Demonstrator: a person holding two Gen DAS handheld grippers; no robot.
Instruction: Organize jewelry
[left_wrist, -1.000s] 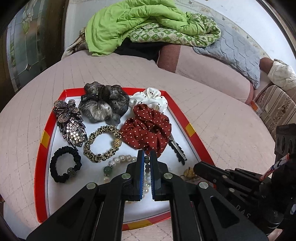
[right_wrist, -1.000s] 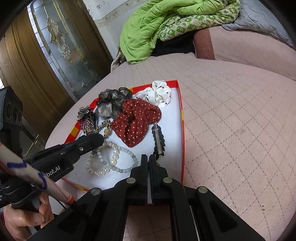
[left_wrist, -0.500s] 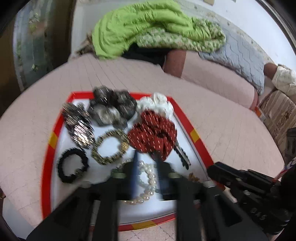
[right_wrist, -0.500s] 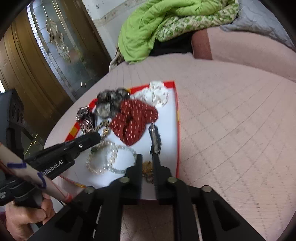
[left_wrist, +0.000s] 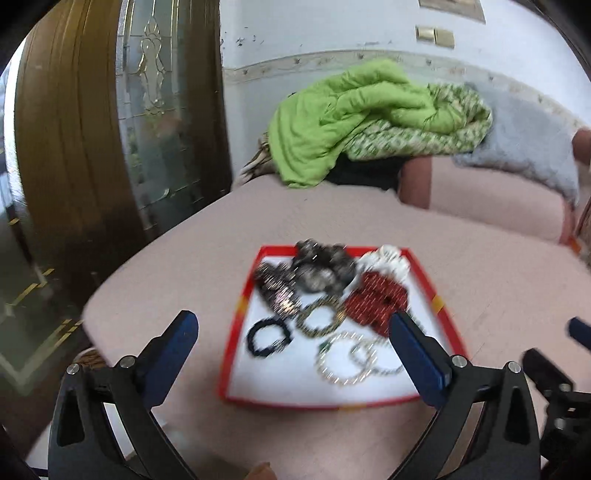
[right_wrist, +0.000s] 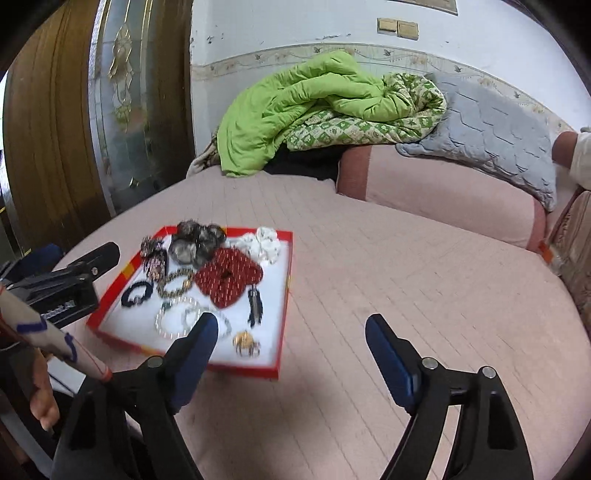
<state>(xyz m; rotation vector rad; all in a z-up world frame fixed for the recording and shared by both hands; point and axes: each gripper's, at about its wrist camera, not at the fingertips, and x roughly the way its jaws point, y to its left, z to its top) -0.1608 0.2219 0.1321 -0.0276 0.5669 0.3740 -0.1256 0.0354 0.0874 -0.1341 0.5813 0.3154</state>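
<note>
A shallow tray with a red rim and a white floor lies flat on a pink quilted bed. Its long sides run away from the cameras toward the head of the bed, and its near short edge faces the grippers. Hair ties and jewelry fill it. At the far end sit a grey scrunchie and a white scrunchie, with a dark red dotted scrunchie just in front of them. Along the left side lies a sparkly hair claw, its length following the tray's long sides. Nearer are a black hair tie, a leopard-print hair tie, and pearl bracelets overlapping one another. A black hair clip lies lengthwise near the right rim, and a small gold piece sits by the near right corner; what it is cannot be made out.

The left gripper hovers over the tray's near end with nothing between its blue pads. Its jaws have just been opening and stand wide, and in its own view they frame the tray's near half. That view is motion-blurred. The right gripper has also just been spreading its jaws, which are wide and hold nothing; the tray's near right corner shows between them, with most of the tray off to their left.

Beyond the tray, a green quilt and a grey pillow are heaped at the head of the bed. A wooden door with patterned glass stands at the left.
</note>
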